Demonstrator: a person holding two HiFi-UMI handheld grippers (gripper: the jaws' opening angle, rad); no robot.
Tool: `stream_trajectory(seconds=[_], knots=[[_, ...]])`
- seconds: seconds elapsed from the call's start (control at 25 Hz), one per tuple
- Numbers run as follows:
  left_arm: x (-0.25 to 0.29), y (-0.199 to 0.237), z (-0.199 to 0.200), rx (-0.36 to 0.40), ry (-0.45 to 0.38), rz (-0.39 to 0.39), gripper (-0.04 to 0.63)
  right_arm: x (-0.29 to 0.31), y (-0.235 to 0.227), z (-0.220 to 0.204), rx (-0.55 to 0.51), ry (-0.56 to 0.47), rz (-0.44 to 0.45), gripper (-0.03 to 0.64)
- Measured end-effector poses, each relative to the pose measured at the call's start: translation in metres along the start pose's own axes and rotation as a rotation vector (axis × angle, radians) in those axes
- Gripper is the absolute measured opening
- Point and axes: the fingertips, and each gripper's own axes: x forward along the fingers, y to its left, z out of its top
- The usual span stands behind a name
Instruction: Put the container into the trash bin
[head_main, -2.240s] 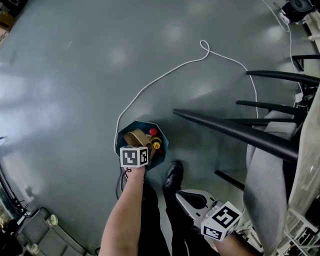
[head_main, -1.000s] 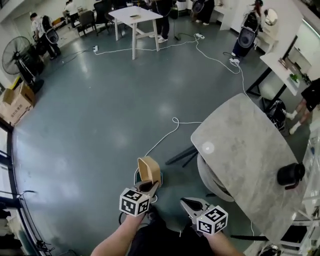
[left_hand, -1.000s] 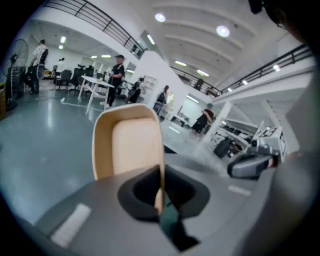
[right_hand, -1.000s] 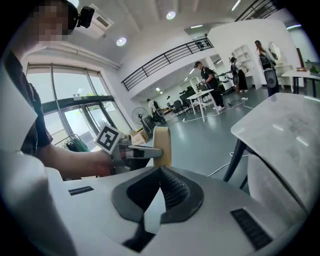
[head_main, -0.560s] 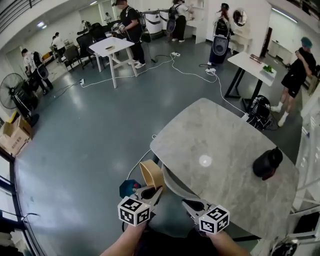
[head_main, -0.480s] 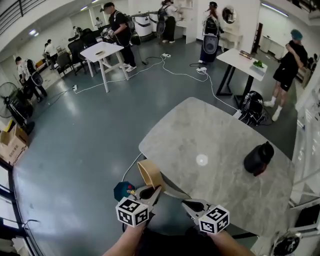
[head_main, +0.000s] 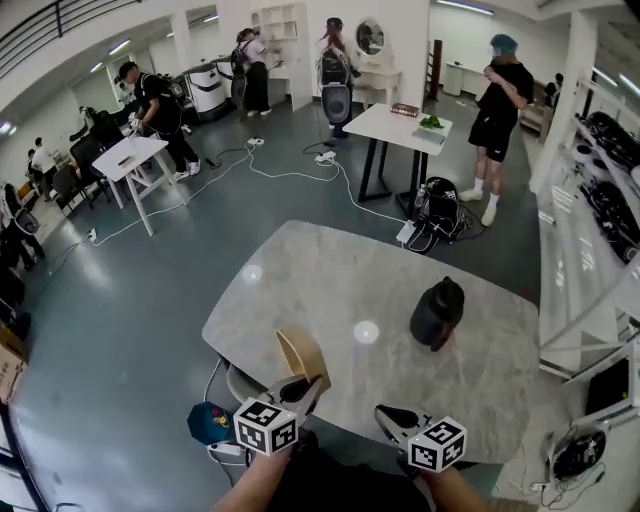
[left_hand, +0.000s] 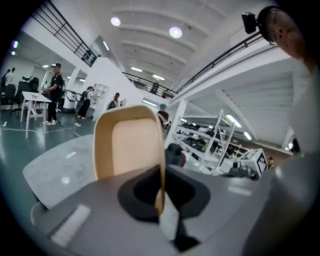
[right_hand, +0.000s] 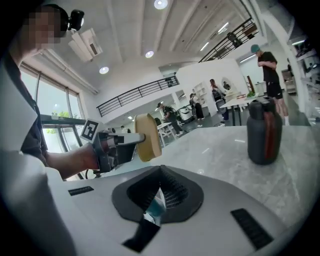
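Note:
A tan paper container (head_main: 303, 355) stands upright in my left gripper (head_main: 305, 385), whose jaws are shut on its rim. In the left gripper view the container (left_hand: 130, 145) rises above the jaws of the left gripper (left_hand: 160, 200), which pinch its right wall. It hangs over the near edge of the grey marble table (head_main: 330, 290). The teal trash bin (head_main: 212, 422) sits on the floor below and left of that hand. My right gripper (head_main: 382, 413) is shut and empty at the table's near edge. From the right gripper (right_hand: 159, 192) the container (right_hand: 146, 131) shows at the left.
A black jug (head_main: 437, 312) stands on the table to the right, close ahead of the right gripper, the jug (right_hand: 263, 131) at that view's right. A white cable runs on the floor. Other tables and several people stand at the far side.
The view has swung up from the floor and the bin to the marble table. Both grippers have travelled to the table's near edge, the left one still carrying the container.

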Motion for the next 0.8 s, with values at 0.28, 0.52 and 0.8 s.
stream_trajectory(seconds=[0.28,0.52,0.8], knots=[[0.062,-0.018,-0.026,0.075,0.151,-0.187,0.018,-0.030,-0.044,0.009,0.117,-0.127,-0.217,-0.008],[0.113,-0.016,-0.051,0.177,0.296,-0.319,0.019,-0.024,-0.054,0.010,0.178,-0.155,-0.316,-0.008],[0.161,-0.009,-0.081,0.307,0.449,-0.432,0.025,-0.014,-0.069,0.004,0.239,-0.145,-0.400,-0.008]])
